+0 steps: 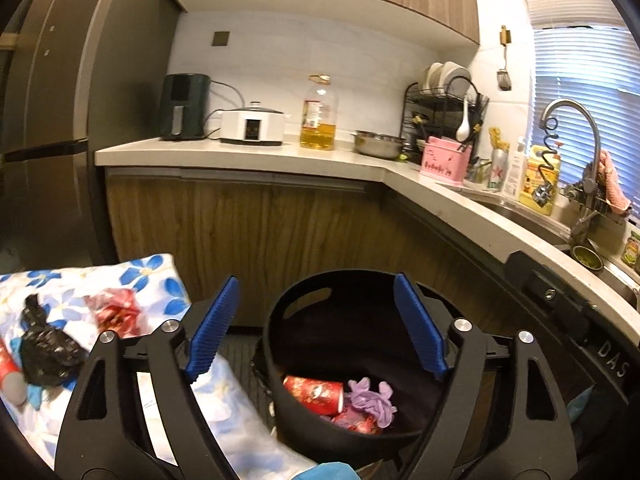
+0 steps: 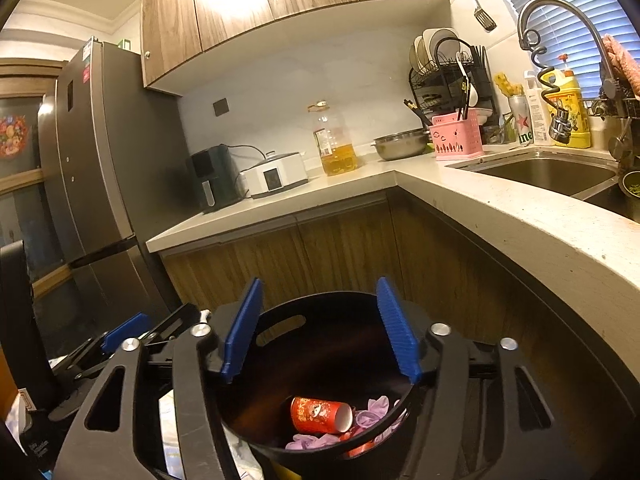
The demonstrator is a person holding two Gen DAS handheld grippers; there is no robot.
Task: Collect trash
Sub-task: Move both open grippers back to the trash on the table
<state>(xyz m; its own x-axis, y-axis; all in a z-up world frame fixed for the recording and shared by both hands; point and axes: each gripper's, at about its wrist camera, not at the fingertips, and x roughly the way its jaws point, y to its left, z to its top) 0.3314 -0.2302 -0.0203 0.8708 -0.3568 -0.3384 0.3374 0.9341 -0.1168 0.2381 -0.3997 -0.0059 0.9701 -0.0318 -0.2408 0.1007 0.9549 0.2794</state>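
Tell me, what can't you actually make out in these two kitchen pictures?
- Black bin: its bottom, left wrist view, hidden by its near rim.
- Red cup: print too small to read, right wrist view.
- Black bag: contents hidden.
- Floral cloth: cut off by the left edge.

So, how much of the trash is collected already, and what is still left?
Done: a red paper cup and purple gloves lie in the black bin. In hand: nothing; left gripper and right gripper are open. Left: black bag and red wrapper on the floral cloth.
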